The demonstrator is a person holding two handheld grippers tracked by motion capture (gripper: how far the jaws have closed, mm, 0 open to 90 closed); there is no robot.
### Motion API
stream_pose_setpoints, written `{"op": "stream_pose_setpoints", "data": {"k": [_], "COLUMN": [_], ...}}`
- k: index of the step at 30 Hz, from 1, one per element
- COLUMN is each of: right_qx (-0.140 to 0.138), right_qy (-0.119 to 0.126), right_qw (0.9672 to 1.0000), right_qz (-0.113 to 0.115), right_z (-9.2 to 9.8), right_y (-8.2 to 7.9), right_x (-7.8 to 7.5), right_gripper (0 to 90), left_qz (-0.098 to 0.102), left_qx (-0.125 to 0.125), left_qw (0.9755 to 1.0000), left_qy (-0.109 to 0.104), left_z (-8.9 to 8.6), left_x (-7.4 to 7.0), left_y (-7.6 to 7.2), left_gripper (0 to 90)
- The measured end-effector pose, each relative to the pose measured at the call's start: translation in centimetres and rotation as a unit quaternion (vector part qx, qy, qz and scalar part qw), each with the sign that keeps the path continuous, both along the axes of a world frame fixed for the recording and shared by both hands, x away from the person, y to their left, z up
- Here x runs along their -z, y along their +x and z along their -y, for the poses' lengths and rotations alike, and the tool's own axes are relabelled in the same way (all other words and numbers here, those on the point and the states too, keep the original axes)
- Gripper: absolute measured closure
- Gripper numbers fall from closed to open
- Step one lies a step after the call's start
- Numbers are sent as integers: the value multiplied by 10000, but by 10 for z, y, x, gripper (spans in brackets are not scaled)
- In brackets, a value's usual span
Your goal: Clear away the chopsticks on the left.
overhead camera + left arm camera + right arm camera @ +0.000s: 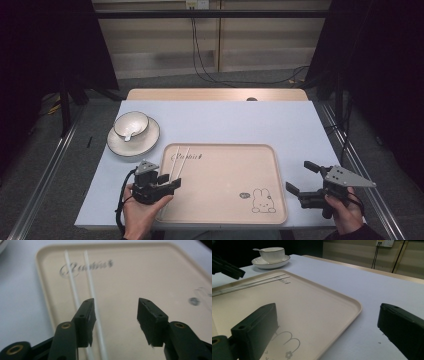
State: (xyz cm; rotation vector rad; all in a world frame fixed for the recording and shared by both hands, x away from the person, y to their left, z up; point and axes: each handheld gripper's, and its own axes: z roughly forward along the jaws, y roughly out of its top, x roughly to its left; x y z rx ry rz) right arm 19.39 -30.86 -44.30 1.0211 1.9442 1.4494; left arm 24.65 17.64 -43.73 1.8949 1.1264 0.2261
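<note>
Two white chopsticks (pixel 179 159) lie side by side in the left part of a beige tray (pixel 260 150). The left gripper (pixel 169 182) sits over their near ends with its jaws spread apart, holding nothing. The right gripper (pixel 300 177) is beside the tray's right edge, jaws wide apart too. A bowl (pixel 131 124) sits on a plate (pixel 150 138) behind the tray.

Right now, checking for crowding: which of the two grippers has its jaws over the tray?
The left gripper: its open jaws hang above the tray by the chopsticks. The right gripper stands off the tray's right edge.
</note>
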Motion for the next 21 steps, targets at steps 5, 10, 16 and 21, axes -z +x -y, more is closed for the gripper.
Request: {"op": "stream_pose_setpoints", "data": {"k": [5,10,16,21], "right_qx": [11,86,184,246], "right_qy": [13,29,28,47], "right_qw": [10000,10000,9998,9997], "right_qz": [7,-7,15,15], "right_z": [1,3,5,7], "right_y": [0,-2,-4,-4], "right_x": [0,0,0,0], "right_gripper": [24,24,24,24], "left_qz": [918,1182,1403,1393], "left_qx": [171,405,156,-39], "left_qw": [9956,9921,9900,9901], "left_qy": [84,-78,8,-174], "left_z": [-16,-46,-74,-82], "left_x": [-14,-12,-3,-3], "left_y": [-14,-30,-39,-37], "left_gripper": [154,26,23,17]}}
